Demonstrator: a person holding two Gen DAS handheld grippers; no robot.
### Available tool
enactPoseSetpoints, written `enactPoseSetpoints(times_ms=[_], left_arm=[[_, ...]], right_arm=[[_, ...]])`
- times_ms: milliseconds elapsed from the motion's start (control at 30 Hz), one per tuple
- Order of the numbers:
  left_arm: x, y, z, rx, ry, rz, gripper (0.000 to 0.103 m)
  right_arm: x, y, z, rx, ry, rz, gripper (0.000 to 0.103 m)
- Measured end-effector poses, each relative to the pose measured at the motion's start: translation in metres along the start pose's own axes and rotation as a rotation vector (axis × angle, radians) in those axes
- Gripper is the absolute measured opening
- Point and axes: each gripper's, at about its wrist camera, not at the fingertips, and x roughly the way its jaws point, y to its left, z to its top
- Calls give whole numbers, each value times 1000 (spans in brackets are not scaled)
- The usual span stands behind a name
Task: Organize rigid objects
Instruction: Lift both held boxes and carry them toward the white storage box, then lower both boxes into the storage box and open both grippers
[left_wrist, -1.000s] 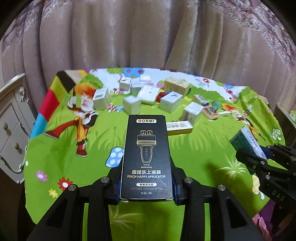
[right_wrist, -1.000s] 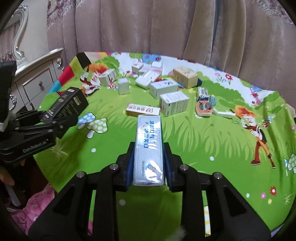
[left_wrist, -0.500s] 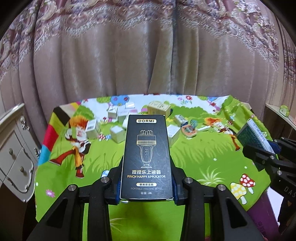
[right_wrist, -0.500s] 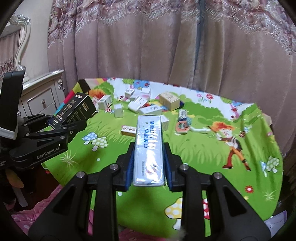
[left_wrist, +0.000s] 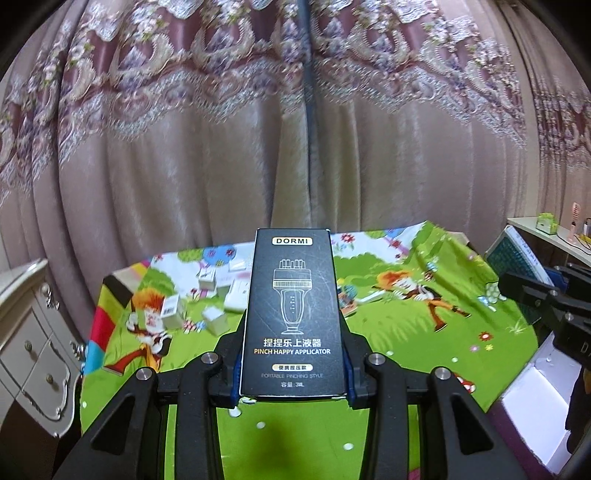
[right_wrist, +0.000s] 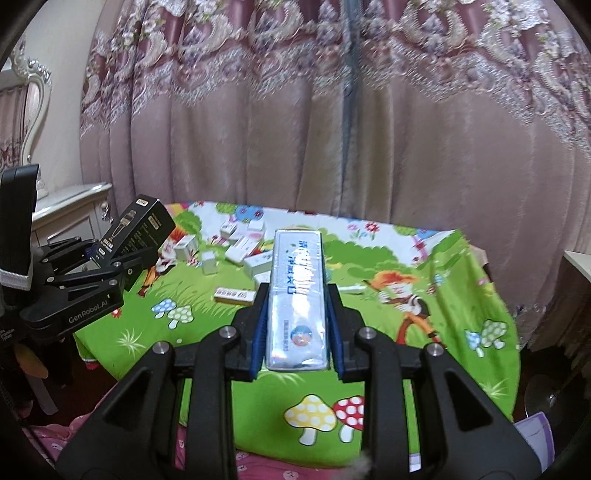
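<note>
My left gripper (left_wrist: 291, 363) is shut on a black DORMI applicator box (left_wrist: 293, 314) and holds it high, back from the table's near edge. It also shows at the left of the right wrist view (right_wrist: 136, 229). My right gripper (right_wrist: 297, 332) is shut on a long silver-white box with blue print (right_wrist: 297, 299), also held up off the table; its end shows in the left wrist view (left_wrist: 517, 258). Several small white boxes (right_wrist: 240, 247) lie in a loose cluster at the far left of the cartoon-print table cover (right_wrist: 388, 325).
A flat orange-and-white box (right_wrist: 234, 294) lies nearer the middle. A white dresser (left_wrist: 26, 339) stands left of the table. Heavy pink curtains (left_wrist: 295, 129) hang behind. A white open box (left_wrist: 535, 398) sits low at the right, by a side shelf (left_wrist: 546, 230).
Both grippers have pulled back and risen from the table with their boxes still held. The table now looks smaller and farther, and more curtain fills the views.
</note>
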Motion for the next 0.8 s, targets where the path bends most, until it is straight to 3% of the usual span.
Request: enactPoseSetpoints(times_ms=[333,600,800], left_arm=[[-29,-57,27,106,-120,-100,40],[-44,-135,26,255,-153,-260,40],[-40,-195,23,338,-103,-410,40]], right_arm=[[-77,-23,16,-11,-167,-121,33],[-123,-71,-6,61,-146,-271,33],[-154,-112,-33,139,-100,-382,33]])
